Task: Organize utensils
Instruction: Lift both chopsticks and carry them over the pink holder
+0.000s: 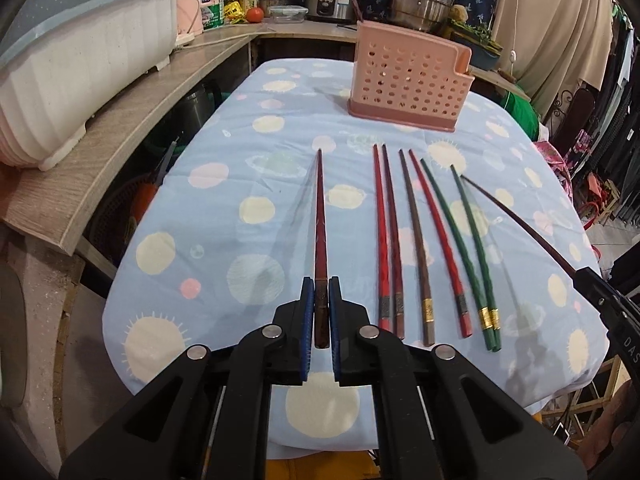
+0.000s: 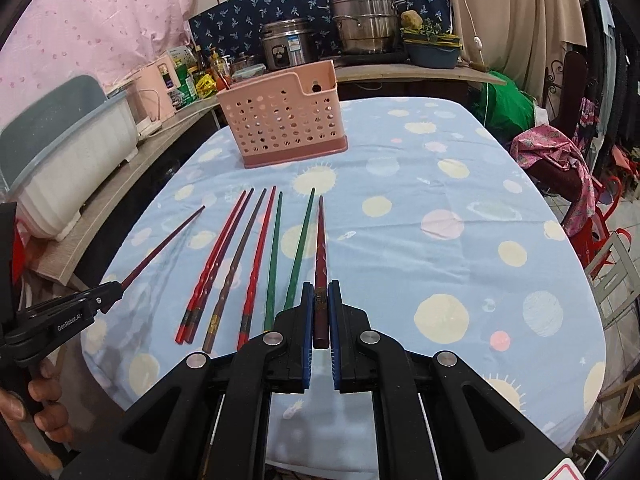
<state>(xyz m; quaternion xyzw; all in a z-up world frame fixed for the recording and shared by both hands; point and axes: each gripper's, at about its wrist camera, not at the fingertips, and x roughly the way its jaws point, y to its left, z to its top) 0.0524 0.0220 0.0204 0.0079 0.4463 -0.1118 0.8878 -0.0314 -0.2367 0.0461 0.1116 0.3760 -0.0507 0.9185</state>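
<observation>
A dark red chopstick (image 1: 320, 240) is clamped between the blue pads of the left gripper (image 1: 321, 312), its tip pointing toward 12 o'clock. A second dark chopstick (image 2: 321, 256) is clamped in the same way by the right gripper (image 2: 321, 312). Six chopsticks (image 1: 432, 248) are laid in a row on the spotted tablecloth (image 1: 224, 216), between the two held ones. A pink perforated holder (image 1: 408, 76) stands at 1 o'clock, well apart from the row. A rice cooker (image 2: 286, 44) and steamer pot (image 2: 366, 24) are noted on the counter behind. "GenRoboAI" is read on the left gripper's side.
</observation>
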